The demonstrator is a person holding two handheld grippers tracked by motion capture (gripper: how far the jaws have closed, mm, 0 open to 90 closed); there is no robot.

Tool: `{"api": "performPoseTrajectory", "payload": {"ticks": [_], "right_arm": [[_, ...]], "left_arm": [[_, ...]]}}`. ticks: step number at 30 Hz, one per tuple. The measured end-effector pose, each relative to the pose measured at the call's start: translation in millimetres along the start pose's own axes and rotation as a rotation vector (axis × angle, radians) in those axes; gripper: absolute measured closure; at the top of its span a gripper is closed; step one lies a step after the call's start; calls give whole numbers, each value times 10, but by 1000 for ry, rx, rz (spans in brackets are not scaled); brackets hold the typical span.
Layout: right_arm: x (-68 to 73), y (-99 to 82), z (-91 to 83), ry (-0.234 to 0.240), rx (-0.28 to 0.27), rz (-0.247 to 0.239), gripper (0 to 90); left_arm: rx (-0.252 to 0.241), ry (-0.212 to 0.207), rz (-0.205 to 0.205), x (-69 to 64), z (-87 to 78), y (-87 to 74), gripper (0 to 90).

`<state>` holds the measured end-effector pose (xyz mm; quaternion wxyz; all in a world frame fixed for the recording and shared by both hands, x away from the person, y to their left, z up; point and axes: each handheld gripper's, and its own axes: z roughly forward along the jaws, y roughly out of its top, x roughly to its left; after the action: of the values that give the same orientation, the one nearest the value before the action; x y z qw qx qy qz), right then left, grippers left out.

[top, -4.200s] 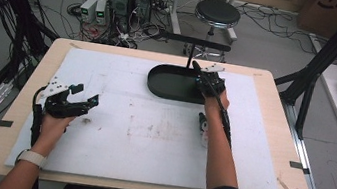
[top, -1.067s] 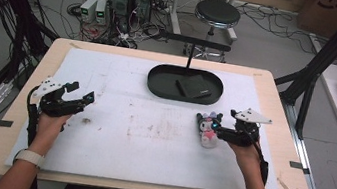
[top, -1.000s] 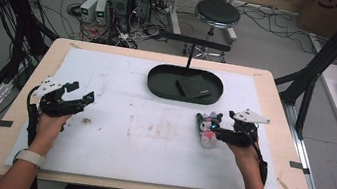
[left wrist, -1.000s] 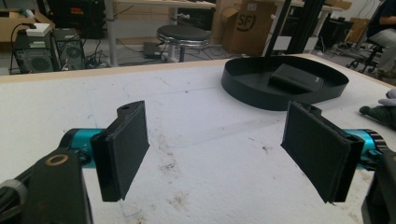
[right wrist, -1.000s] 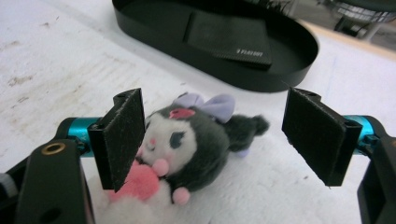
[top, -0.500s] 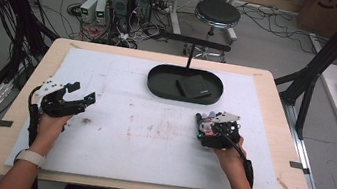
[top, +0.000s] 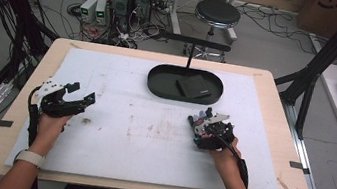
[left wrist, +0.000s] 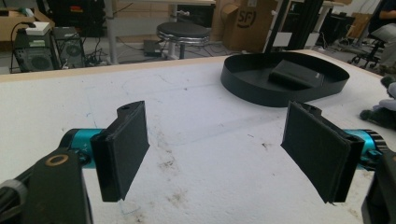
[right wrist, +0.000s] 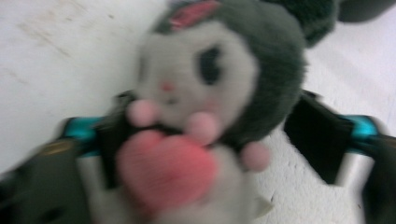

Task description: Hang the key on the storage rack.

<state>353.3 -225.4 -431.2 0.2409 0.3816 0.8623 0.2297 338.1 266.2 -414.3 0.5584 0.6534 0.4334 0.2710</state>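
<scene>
Plush toy (right wrist: 210,102) sits between right hand-held gripper (top: 207,128) jaws that have just been closing, not yet clamped, ready for pickup; left hand-held gripper (left wrist: 224,154) idles apart over worktop (top: 150,137).

Lighting: even, diffuse and bright from overhead; the white table cover (top: 115,132) reads pale with no hard glare. Shadows: soft, short, directly under the black tray (top: 158,80) and beneath the hands near it. High view: sharp, slight bending of straight lines toward the edges. Left gripper view: crisp near the tray (left wrist: 233,81), background softer. Right gripper view: heavily blurred, plush toy (right wrist: 210,88) smeared, washed-out whites.
</scene>
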Motion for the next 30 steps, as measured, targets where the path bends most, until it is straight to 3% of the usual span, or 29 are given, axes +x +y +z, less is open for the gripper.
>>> {"api": "performPoseTrajectory", "payload": {"ticks": [2, 5, 11, 16, 21, 25, 30], "right_arm": [[-20, -4, -13, -10, 10, 0, 346], [-86, -13, -24, 11, 13, 43, 393], [-265, -21, -178, 78, -139, 104, 410], [-411, -41, -186, 146, -198, 149, 409], [-505, -18, -250, 185, -280, 142, 410], [-594, 22, -337, 193, -349, 118, 410], [-737, 101, -432, 213, -423, 122, 410]], "left_arm": [[1, -1, 0, 4, 1, -1, 223], [0, 0, -2, 1, 0, -1, 223], [1, 1, -1, 1, 4, -4, 223], [2, 3, 0, -2, -3, 0, 223], [3, 5, -1, 5, -3, -3, 223], [2, 7, -2, 8, -3, -4, 223], [-1, 8, -3, 11, -5, -3, 223]]}}
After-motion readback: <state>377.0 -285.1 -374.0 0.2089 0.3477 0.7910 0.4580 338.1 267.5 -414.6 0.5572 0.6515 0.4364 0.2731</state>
